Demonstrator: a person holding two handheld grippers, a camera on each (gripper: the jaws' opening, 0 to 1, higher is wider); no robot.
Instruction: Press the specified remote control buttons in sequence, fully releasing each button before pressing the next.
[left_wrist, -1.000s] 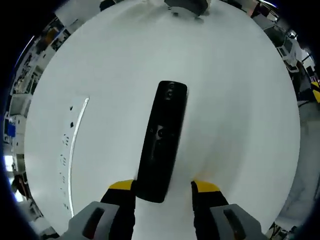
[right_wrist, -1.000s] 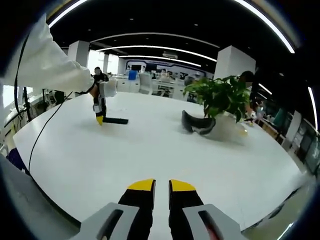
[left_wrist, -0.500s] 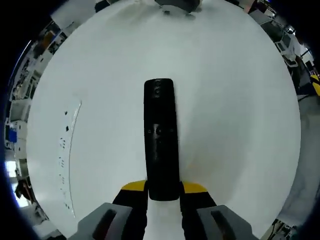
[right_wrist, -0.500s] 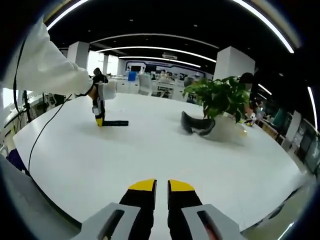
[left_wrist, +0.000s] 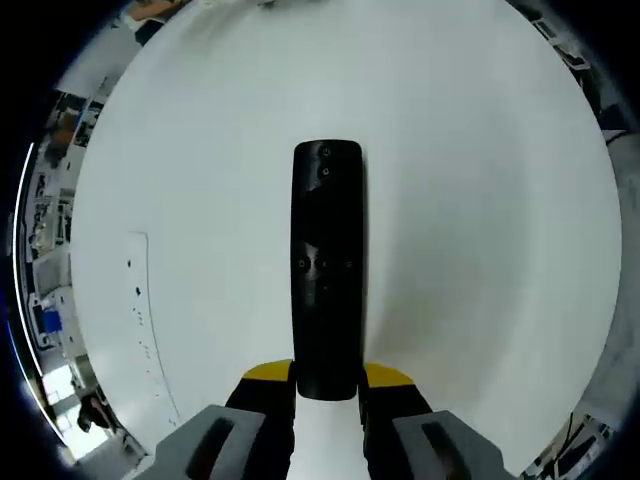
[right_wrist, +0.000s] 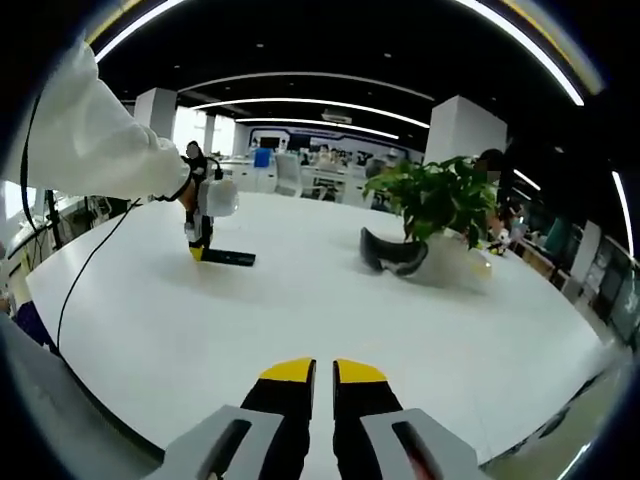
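Left gripper view looks down on the white table, where the black remote control lies with its long axis running straight away from the left gripper, whose yellow-tipped jaws pinch its near end. Well apart, the right gripper hovers with jaws pressed nearly together on nothing, so pressing buttons likely falls to it, crossing toward the far-left remote.

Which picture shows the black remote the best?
The left gripper view: the remote lies big and central, its near end between the left tool tips. In the right gripper view it is a small dark bar far off on the table.
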